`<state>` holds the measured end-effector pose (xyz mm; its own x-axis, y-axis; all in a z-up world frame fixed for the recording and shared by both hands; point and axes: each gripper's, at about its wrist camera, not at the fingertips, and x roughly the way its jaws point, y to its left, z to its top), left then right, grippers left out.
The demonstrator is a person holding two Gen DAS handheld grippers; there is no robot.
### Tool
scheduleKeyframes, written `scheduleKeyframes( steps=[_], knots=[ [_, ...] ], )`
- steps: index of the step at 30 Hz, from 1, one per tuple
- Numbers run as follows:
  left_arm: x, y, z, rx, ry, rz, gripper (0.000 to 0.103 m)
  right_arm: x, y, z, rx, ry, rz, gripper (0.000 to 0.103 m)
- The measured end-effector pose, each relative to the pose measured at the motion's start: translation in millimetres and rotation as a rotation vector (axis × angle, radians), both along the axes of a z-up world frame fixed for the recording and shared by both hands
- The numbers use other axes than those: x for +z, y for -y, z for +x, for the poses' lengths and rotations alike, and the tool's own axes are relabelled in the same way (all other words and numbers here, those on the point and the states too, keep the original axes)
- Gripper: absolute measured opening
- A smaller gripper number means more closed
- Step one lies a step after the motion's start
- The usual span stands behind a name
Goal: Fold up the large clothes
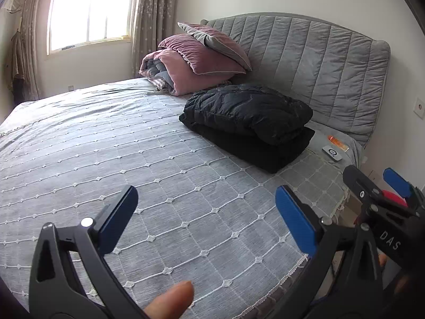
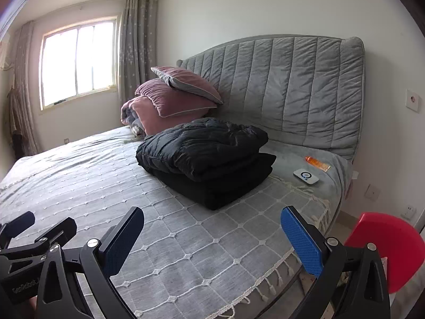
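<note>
Both grippers hang over the near edge of the bed (image 1: 132,146), the left gripper (image 1: 207,218) and right gripper (image 2: 212,242) each spread wide and empty, touching nothing; farther back, near the headboard, the black coat (image 2: 204,148) sits folded on a dark stack, and its puffy top layer could slump open unaided

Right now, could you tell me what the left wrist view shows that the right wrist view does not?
Only the left wrist view shows a fingertip at the bottom edge and the right claw from outside.

Only the right wrist view shows a red chair beside the bed.

Both show the folded black clothes, the pink pillows, the grey headboard, the window, and open, empty claws over the bedspread.
</note>
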<state>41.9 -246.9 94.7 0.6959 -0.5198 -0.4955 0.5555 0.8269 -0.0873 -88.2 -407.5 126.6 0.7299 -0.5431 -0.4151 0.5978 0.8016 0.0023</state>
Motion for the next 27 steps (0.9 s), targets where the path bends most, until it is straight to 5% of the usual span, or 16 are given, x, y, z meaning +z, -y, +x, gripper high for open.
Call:
scheduleKeyframes(
  steps=[27],
  knots=[
    [-1.7,5.7,-4.5,-0.04,0.004,0.004,0.103,-2.6,-5.0,-1.6,-0.049,-0.032,-0.051,0.103]
  ],
)
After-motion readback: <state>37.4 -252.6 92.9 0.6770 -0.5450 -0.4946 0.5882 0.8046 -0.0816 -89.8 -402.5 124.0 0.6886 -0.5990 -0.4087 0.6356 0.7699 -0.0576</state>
